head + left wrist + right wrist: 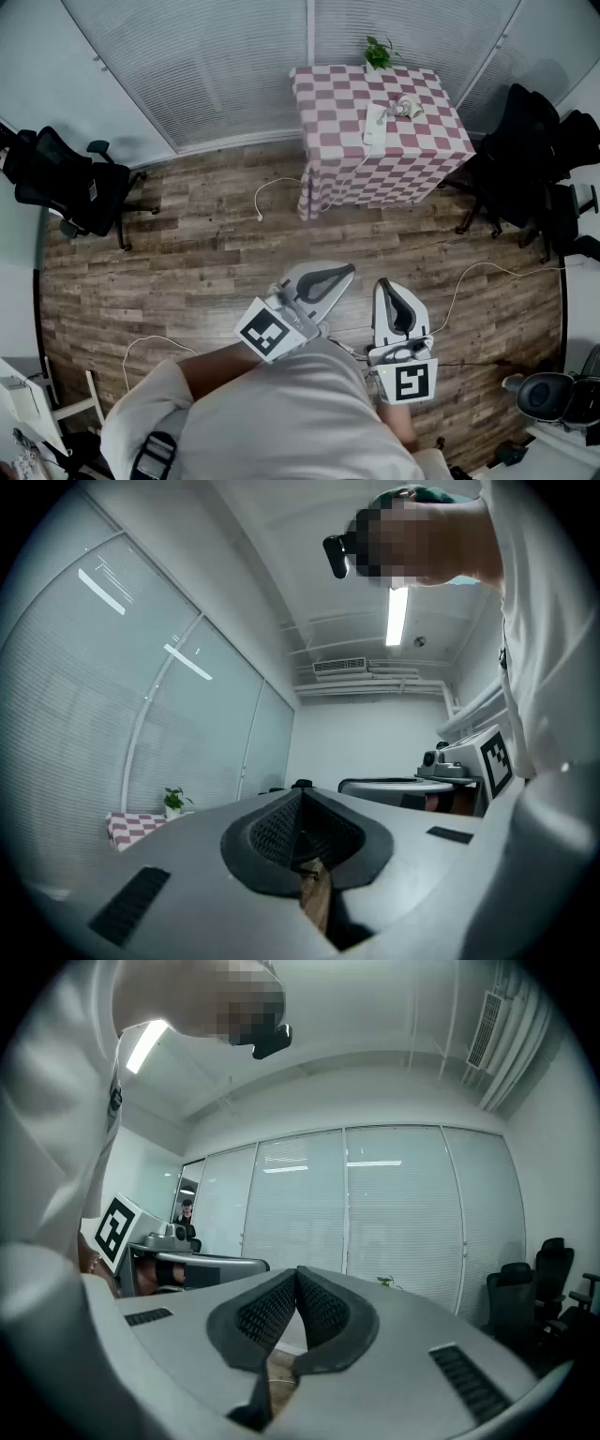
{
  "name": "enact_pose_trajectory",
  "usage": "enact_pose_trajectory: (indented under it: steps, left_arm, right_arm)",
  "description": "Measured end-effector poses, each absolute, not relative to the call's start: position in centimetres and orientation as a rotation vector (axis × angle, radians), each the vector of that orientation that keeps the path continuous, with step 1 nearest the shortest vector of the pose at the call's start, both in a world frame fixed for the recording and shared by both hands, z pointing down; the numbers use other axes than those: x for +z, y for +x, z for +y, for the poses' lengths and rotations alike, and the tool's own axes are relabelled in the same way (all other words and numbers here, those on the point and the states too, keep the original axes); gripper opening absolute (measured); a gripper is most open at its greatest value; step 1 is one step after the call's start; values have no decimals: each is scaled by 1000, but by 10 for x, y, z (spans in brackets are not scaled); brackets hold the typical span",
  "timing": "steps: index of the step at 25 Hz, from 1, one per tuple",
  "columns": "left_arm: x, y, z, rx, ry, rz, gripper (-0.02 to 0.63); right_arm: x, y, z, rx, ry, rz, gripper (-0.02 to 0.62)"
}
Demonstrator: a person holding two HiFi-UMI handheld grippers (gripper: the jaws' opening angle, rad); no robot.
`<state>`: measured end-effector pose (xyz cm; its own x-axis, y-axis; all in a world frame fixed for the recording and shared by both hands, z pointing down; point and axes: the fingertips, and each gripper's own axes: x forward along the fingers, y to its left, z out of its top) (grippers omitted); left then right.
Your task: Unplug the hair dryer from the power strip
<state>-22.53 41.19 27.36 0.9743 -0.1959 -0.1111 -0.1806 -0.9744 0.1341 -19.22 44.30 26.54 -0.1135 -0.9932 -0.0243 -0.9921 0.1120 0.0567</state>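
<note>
Head view: the left tongs [342, 272] and right tongs [389, 284] are held side by side over the wooden floor [187, 244], close to the body and well apart from the checkered surface [328, 173]. On that surface the white power strip [375, 127] is seen, with the hair dryer [408, 106] just beside it and a plant [378, 52] at the far edge. The plug is too small to be made out.

Left gripper view: the left tongs [300, 801] are pressed together, nothing gripped. The surface [127, 827] and plant [173, 801] are glimpsed far off to the left.

Right gripper view: the right tongs [297, 1279] are closed tip to tip, nothing caught between. A chair [516, 1288] is seen at the right.
</note>
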Motion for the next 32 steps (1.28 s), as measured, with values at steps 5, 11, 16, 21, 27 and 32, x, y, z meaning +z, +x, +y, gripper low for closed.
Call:
enact_pose_trajectory:
  steps: [5,11,16,21,27,32]
  left_arm:
    - [272,-219,409,-203,2997,-286,31]
    - [272,-213,414,-207,3007,-297,31]
    - [274,-205,420,-182,2997,-316,31]
    - [280,-200,430,-190,2990,-357,31]
    - [290,-199,441,-158,2980,-396,31]
    - [291,-199,436,-152,2979,-425,31]
  right_arm:
    - [265,-186,441,-92,2079,-2325,32]
    - [268,-183,446,-69,2044,-2391,32]
    - [271,-175,452,-84,2008,-2416,33]
    - [275,-166,463,-82,1996,-2424,32]
    - [284,-162,475,-61,1981,-2435,34]
    - [289,-161,470,-49,1961,-2454,34]
